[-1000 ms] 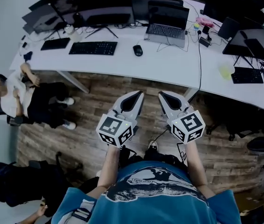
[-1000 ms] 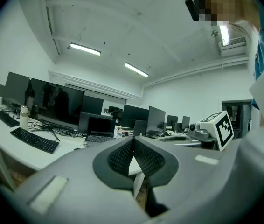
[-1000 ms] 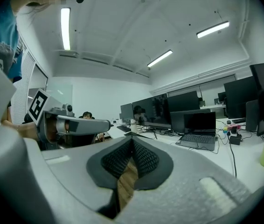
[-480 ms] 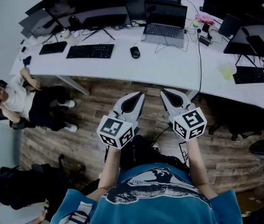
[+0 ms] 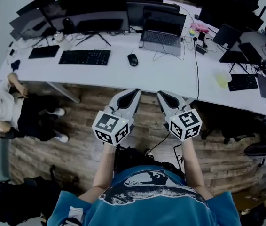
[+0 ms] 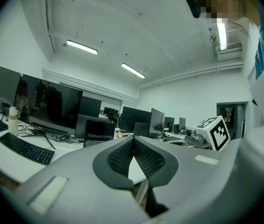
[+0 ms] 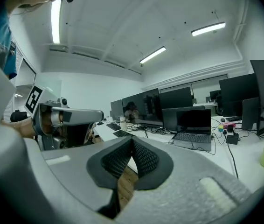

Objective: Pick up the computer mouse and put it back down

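A black computer mouse (image 5: 132, 60) lies on the long white desk (image 5: 170, 76), between a black keyboard (image 5: 85, 57) and an open laptop (image 5: 161, 30). My left gripper (image 5: 138, 91) and right gripper (image 5: 160, 93) are held side by side over the wooden floor, just short of the desk's near edge, both pointing at it. Each is shut with nothing between its jaws. In the left gripper view the left gripper (image 6: 133, 139) has its pads pressed tip to tip. The right gripper (image 7: 132, 140) looks the same in the right gripper view. The mouse is well ahead of both.
Monitors (image 5: 95, 7), a second keyboard (image 5: 44, 51), cables and a yellow-green cup (image 5: 222, 78) crowd the desk. A person (image 5: 8, 108) sits on a chair at the left, below the desk's end. More screens and a keyboard (image 5: 242, 81) stand at the right.
Both grippers have moved forward toward the desk's near edge, still shut. The desk and mouse now sit lower and closer in the head view; the seated person has slid toward the left edge.
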Action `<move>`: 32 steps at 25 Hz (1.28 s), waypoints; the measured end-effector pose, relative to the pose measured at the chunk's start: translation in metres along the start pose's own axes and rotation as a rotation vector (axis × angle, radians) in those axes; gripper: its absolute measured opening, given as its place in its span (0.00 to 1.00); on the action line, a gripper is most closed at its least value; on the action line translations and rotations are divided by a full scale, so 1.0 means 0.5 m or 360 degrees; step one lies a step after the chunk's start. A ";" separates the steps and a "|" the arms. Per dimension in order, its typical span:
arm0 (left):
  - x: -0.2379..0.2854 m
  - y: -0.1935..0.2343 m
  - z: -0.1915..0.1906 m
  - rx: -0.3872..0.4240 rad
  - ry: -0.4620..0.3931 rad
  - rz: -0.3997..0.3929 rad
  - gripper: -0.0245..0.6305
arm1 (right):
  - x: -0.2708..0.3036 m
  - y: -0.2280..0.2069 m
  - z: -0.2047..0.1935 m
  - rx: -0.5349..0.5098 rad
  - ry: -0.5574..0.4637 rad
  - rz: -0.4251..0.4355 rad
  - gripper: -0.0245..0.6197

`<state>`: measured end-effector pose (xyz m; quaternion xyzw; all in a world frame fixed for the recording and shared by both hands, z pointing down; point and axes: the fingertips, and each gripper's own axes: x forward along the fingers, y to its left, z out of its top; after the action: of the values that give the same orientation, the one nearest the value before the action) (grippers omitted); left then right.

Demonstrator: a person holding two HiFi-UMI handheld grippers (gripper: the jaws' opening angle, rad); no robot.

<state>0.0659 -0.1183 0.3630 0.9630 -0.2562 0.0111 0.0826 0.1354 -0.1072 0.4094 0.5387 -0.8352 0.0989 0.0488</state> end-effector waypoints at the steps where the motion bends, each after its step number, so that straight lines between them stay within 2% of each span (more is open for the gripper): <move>1: -0.004 0.015 0.004 0.0001 -0.0004 -0.0016 0.06 | 0.020 0.003 0.000 -0.0002 0.0008 -0.0011 0.04; 3: -0.018 0.053 0.005 -0.0016 0.0003 -0.0034 0.06 | 0.069 0.009 0.006 -0.0005 0.0023 -0.0035 0.04; 7: -0.086 0.135 -0.007 -0.0021 0.0104 -0.0084 0.06 | 0.171 0.060 0.024 0.0039 -0.0002 -0.0059 0.04; 10: -0.129 0.192 -0.015 -0.0032 0.0134 -0.0077 0.06 | 0.239 0.073 0.038 -0.0017 0.0015 -0.0075 0.04; 15: -0.176 0.250 -0.043 -0.0034 0.0211 -0.0051 0.06 | 0.295 0.093 0.020 0.0001 0.0034 -0.0101 0.04; 20: -0.154 0.262 -0.055 -0.0072 0.0211 -0.0044 0.06 | 0.311 0.055 0.008 -0.0011 0.0075 -0.0129 0.04; 25: -0.102 0.281 -0.056 -0.0013 0.0234 -0.0064 0.06 | 0.364 -0.006 -0.011 -0.0005 0.0085 -0.0150 0.04; 29: -0.051 0.295 -0.042 -0.0006 0.0203 -0.0087 0.06 | 0.418 -0.068 -0.041 -0.0071 0.0183 -0.0147 0.04; 32: -0.020 0.304 -0.047 0.0001 0.0220 -0.0081 0.06 | 0.453 -0.116 -0.068 -0.0049 0.0221 -0.0152 0.04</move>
<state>-0.0176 -0.2397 0.4090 0.9662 -0.2253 0.0754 0.1000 0.0936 -0.3246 0.4915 0.5689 -0.8047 0.1207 0.1195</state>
